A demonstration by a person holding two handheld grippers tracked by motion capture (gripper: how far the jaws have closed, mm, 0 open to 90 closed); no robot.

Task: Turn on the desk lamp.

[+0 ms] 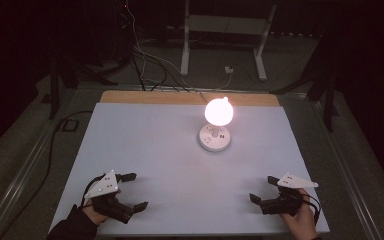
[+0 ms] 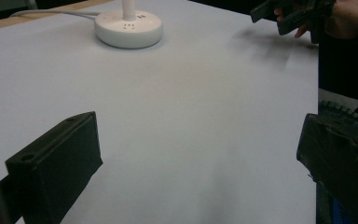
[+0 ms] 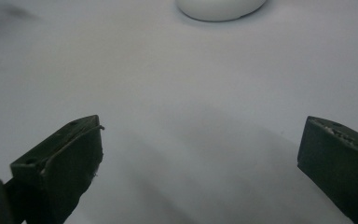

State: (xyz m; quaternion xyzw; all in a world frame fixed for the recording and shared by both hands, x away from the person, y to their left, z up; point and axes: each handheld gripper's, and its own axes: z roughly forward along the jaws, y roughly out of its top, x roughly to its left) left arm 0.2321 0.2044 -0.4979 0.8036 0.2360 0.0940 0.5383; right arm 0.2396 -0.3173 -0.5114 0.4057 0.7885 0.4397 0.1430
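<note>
We judge the step to be a reach for the lamp (image 1: 215, 131); we should bring one gripper in low toward its round base. The left gripper (image 1: 132, 191) and right gripper (image 1: 262, 189) are both spread wide, holding nothing. The lamp stands mid-table toward the far edge, its globe glowing white
</note>
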